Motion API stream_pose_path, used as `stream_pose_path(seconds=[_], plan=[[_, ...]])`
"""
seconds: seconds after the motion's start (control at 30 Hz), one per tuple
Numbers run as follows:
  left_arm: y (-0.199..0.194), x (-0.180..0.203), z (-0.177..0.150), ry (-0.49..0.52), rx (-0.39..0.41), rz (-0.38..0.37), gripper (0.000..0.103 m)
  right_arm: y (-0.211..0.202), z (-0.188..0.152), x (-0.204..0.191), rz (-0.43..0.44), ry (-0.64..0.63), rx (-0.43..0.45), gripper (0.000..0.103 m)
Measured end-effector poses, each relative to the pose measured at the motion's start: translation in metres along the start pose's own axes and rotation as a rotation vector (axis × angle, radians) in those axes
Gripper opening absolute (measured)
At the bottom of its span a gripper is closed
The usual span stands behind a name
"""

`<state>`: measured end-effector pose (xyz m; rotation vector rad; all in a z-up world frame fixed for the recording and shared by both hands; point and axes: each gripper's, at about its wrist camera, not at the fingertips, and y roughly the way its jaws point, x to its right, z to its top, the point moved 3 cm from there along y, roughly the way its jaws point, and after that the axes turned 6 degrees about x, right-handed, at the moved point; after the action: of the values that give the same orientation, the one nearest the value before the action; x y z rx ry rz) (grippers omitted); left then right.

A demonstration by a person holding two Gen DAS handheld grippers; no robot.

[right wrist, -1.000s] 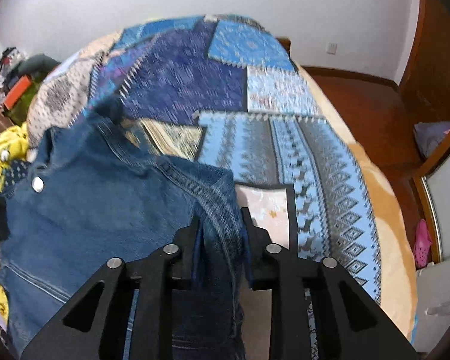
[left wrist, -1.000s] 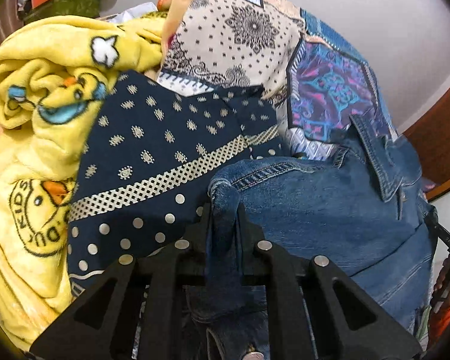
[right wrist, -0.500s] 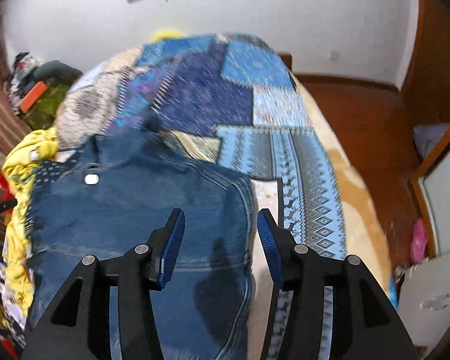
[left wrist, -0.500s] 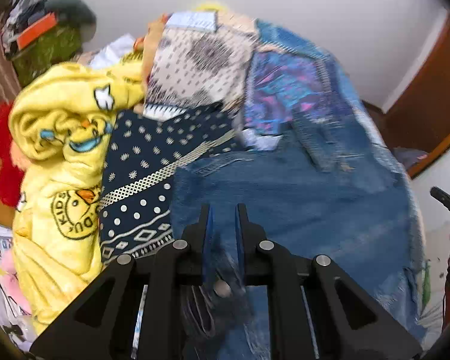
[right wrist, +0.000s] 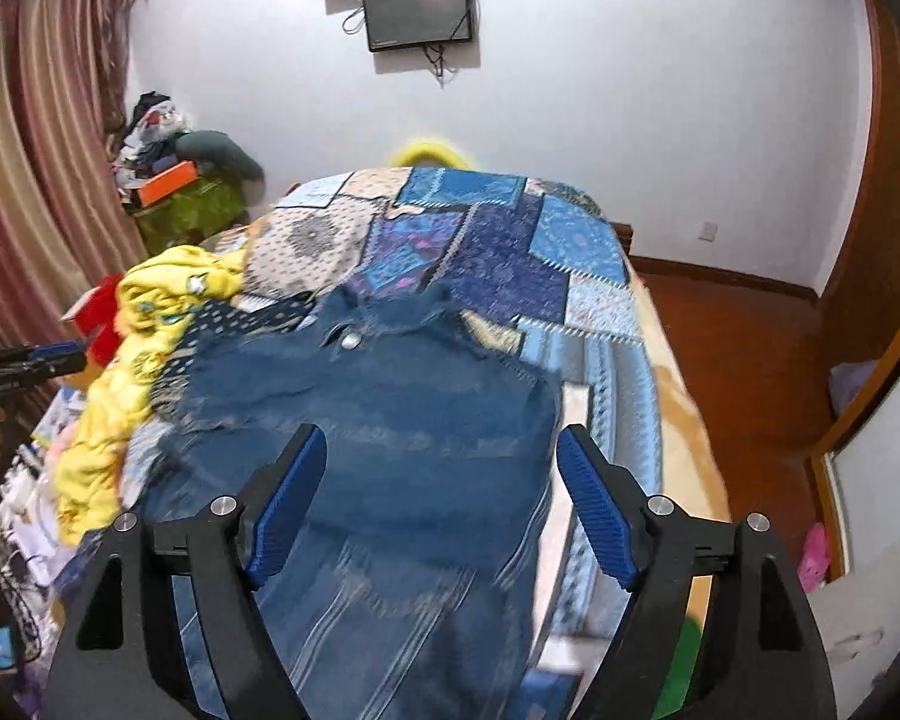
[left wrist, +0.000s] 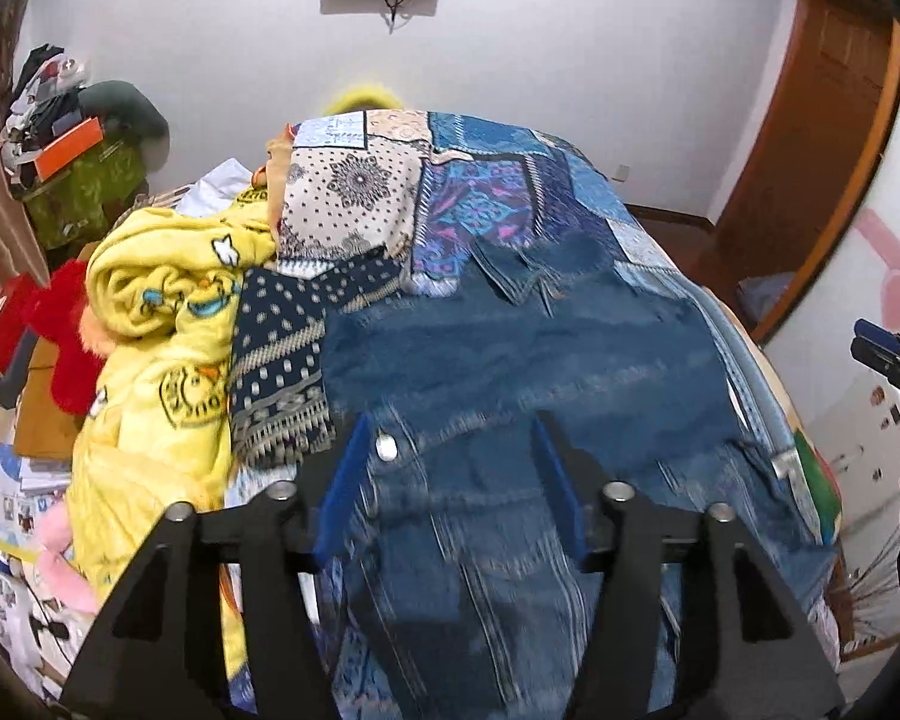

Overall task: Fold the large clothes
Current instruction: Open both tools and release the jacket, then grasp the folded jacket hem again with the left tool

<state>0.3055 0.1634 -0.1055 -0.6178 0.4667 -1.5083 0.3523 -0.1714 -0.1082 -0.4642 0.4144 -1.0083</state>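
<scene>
The denim jacket is lying spread on the patchwork bed. The left gripper and right gripper are hanging above it, jaws apart and gripping nothing, having just been opening.

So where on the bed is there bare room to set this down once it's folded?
Free: patchwork bedspread beyond the denim jacket collar, and the strip along its right edge. Crowded: left side, with yellow blanket and navy dotted cloth.
</scene>
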Motion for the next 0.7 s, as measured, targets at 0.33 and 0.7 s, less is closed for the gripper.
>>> stream_pose_path(seconds=[0.33, 0.7], plan=[[-0.009, -0.014, -0.1, -0.139, -0.109, -0.056, 0.067, -0.015, -0.088, 0.009, 0.025, 0.158, -0.133, 0.081], [0.011, -0.04, -0.208, -0.389, -0.286, -0.066, 0.067, -0.025, -0.163, 0.032, -0.003, 0.393, -0.24, 0.081]])
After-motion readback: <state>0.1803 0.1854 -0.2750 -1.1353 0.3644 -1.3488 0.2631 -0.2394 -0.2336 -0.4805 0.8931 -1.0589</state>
